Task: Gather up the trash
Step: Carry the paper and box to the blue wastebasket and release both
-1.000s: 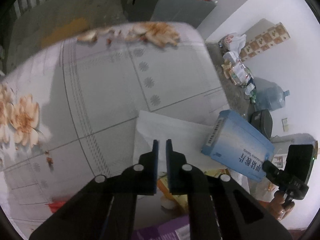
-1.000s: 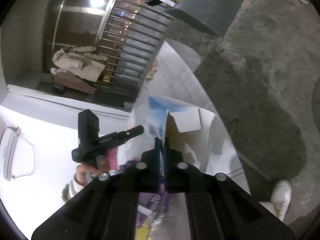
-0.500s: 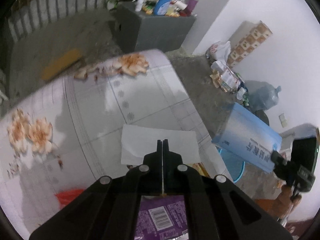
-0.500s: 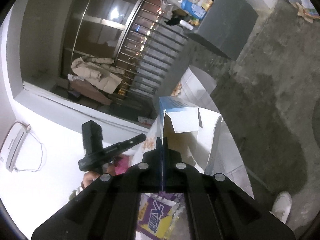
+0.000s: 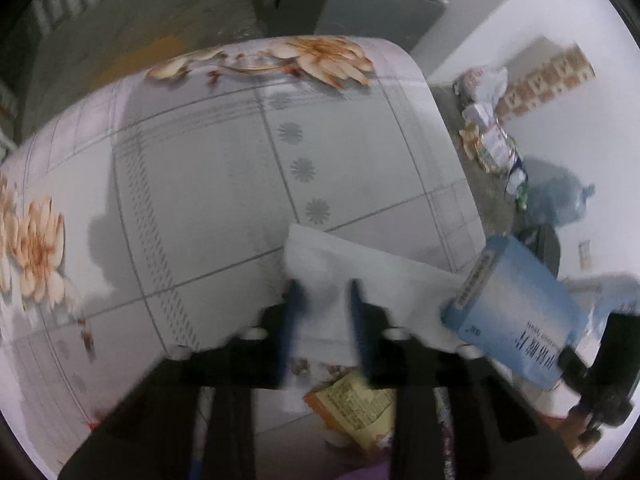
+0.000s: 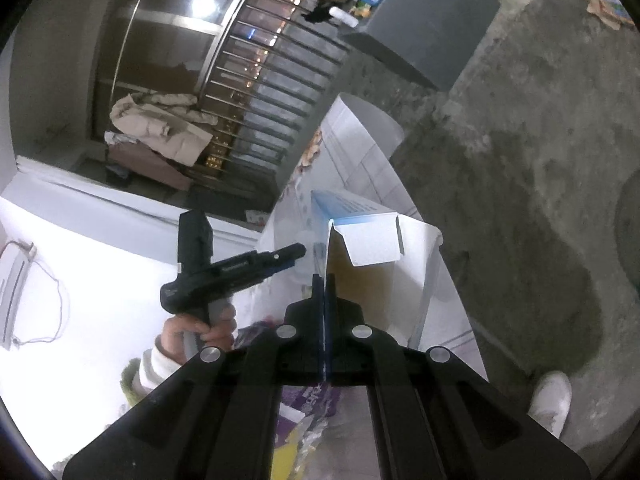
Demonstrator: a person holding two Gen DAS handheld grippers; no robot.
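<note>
My left gripper (image 5: pixel 325 300) points down at a white sheet of paper (image 5: pixel 384 276) on the flowered tablecloth (image 5: pixel 200 168). Its jaws are opening, blurred, with the white sheet showing in the gap and nothing pinched. A yellow wrapper (image 5: pixel 352 404) and a purple packet (image 6: pixel 316 396) lie just below it. My right gripper (image 6: pixel 323 280) is shut on the wall of an open blue-and-white carton (image 6: pixel 360 216), held off the table's right edge, where the carton (image 5: pixel 516 320) also shows in the left wrist view. A hand (image 6: pixel 208 328) holds the left gripper (image 6: pixel 296 250).
A grey cabinet (image 5: pixel 360 4) with bottles stands beyond the table. Bags and wrappers (image 5: pixel 488 140) and a blue water jug (image 5: pixel 560 200) sit along the white wall. A metal railing (image 6: pixel 272 80), concrete floor (image 6: pixel 520 160) and a white shoe (image 6: pixel 552 396) are in the right view.
The left jaws closed half a second ago and have now parted again, with the gripper closer to the white sheet. The right gripper keeps its grip on the carton.
</note>
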